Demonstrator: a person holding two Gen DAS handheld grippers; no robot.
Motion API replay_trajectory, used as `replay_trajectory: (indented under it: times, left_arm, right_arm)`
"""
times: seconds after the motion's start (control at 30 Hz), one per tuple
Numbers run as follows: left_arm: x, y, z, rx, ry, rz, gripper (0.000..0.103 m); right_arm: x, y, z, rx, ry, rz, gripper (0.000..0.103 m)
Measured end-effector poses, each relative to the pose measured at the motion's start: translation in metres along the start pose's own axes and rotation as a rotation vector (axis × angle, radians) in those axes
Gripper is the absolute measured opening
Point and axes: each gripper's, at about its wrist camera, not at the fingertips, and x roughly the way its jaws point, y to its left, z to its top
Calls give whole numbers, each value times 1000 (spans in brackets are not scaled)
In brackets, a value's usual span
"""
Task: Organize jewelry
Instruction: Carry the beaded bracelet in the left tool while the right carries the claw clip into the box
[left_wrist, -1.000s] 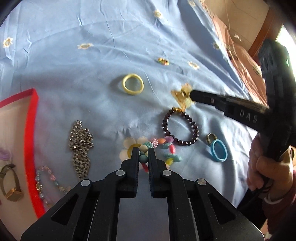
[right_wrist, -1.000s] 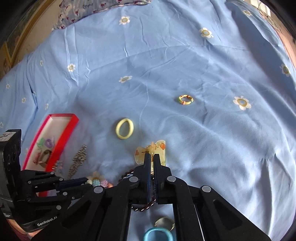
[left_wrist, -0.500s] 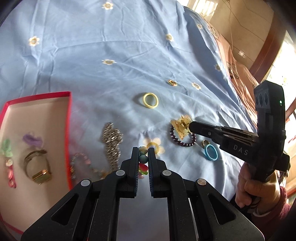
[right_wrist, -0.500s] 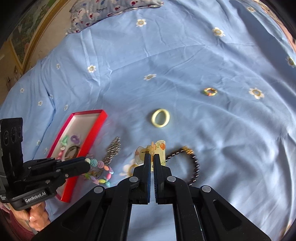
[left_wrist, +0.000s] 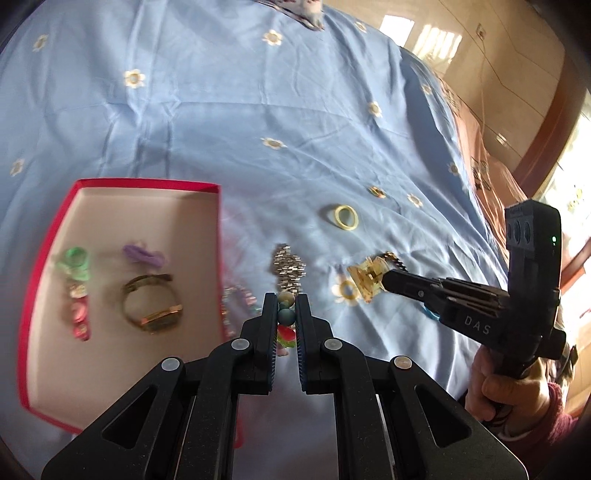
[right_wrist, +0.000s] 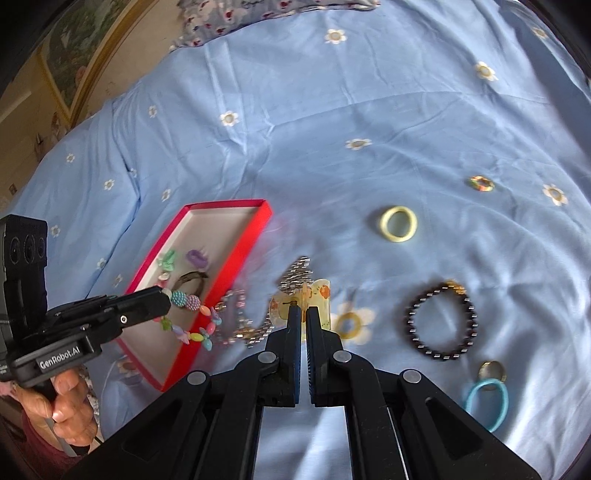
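Note:
My left gripper (left_wrist: 286, 301) is shut on a colourful bead bracelet (left_wrist: 286, 317), lifted off the bed just right of the red tray (left_wrist: 218, 236). From the right wrist view the same bracelet (right_wrist: 192, 325) dangles from the left gripper (right_wrist: 166, 299) over the tray's near rim (right_wrist: 236, 258). My right gripper (right_wrist: 302, 312) is shut on a yellow hair claw clip (right_wrist: 317, 299), held above the sheet; the left wrist view shows the clip (left_wrist: 367, 278) at the right gripper's tip (left_wrist: 386, 278). In the tray lie a gold watch (left_wrist: 153, 304), a purple clip (left_wrist: 144, 254) and a green and pink piece (left_wrist: 75, 280).
On the blue flowered sheet (right_wrist: 332, 129) lie a silver chain (left_wrist: 290, 267), a yellow ring (right_wrist: 399, 223), a small multicoloured ring (right_wrist: 482, 183), a dark bead bracelet (right_wrist: 441, 321), a blue hair tie (right_wrist: 487, 402) and a small gold ring (right_wrist: 491, 369). A hand (right_wrist: 66, 410) grips the left handle.
Both grippers rose from the sheet with their pieces and moved left toward the red tray. The dark bead bracelet stayed on the sheet as the clip came off it.

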Motion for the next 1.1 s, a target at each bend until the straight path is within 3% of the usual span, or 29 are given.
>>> replay_trajectory:
  times: [0.5, 1.1]
  left_arm:
    - [-38, 55, -16, -101, -56, 74, 8]
    - [-44, 108, -35, -207, -54, 118, 8]
  right_arm:
    - [24, 69, -4, -103, 40, 97, 2]
    - [63, 135, -11, -209, 111, 168, 2]
